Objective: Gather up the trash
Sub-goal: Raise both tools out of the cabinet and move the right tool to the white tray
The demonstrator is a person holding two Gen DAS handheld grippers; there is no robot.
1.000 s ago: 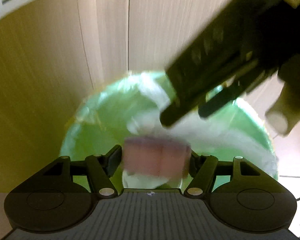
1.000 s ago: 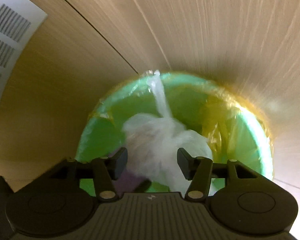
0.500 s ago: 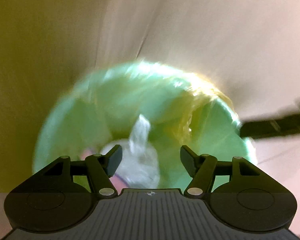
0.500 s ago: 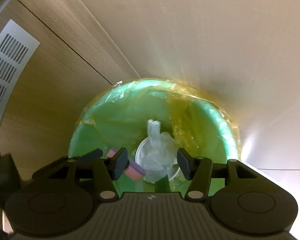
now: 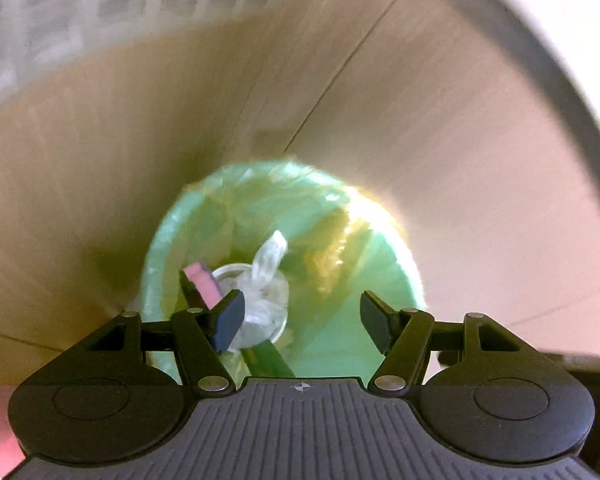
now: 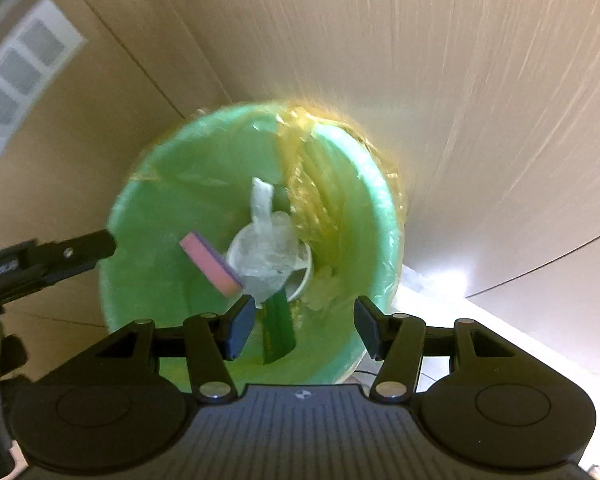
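Both claws, left [image 5: 302, 316] and right [image 6: 305, 325], were held wide and empty above the green bin [image 6: 148, 216]; the pink sponge [image 6: 210, 264] apparently lay inside it, below them.

The right gripper [image 6: 304, 326] hangs over a green bin [image 6: 148, 216] lined with clear plastic, jaws apart and empty. Inside lie a pink sponge [image 6: 210, 263], a white cup [image 6: 304, 276] stuffed with crumpled plastic [image 6: 266, 256], and a green wrapper [image 6: 278, 328]; the left gripper [image 6: 100, 244] pokes in from the left
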